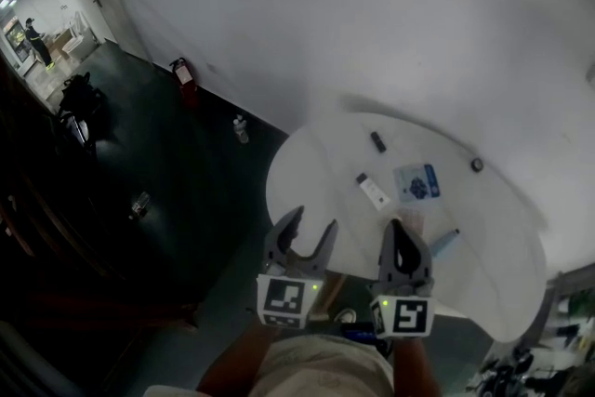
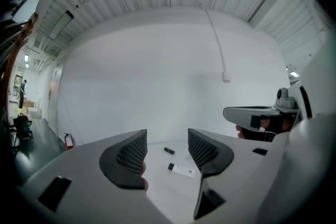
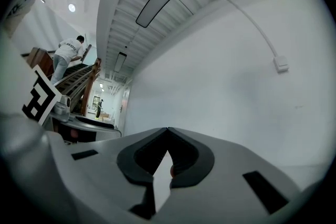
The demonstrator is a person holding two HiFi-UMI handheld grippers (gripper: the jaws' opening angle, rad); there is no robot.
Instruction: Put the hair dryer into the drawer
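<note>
No hair dryer and no drawer show in any view. In the head view both grippers are held up over the near edge of a white round table (image 1: 316, 163). My left gripper (image 1: 314, 218) is open with nothing between its jaws. In the left gripper view the left gripper (image 2: 167, 134) points level across the table, and only the tabletop shows through the gap. My right gripper (image 1: 398, 224) is shut. In the right gripper view the right gripper (image 3: 168, 129) has its tips touching and holds nothing.
On the table lie a white tube with a black cap (image 1: 374, 191) (image 2: 181, 169), a small black stick (image 1: 377, 141) (image 2: 168, 150), a blue-and-white packet (image 1: 415, 181) and a small dark knob (image 1: 477, 165). A fire extinguisher (image 1: 182, 72) and a bottle (image 1: 241, 128) stand on the dark floor by the white wall.
</note>
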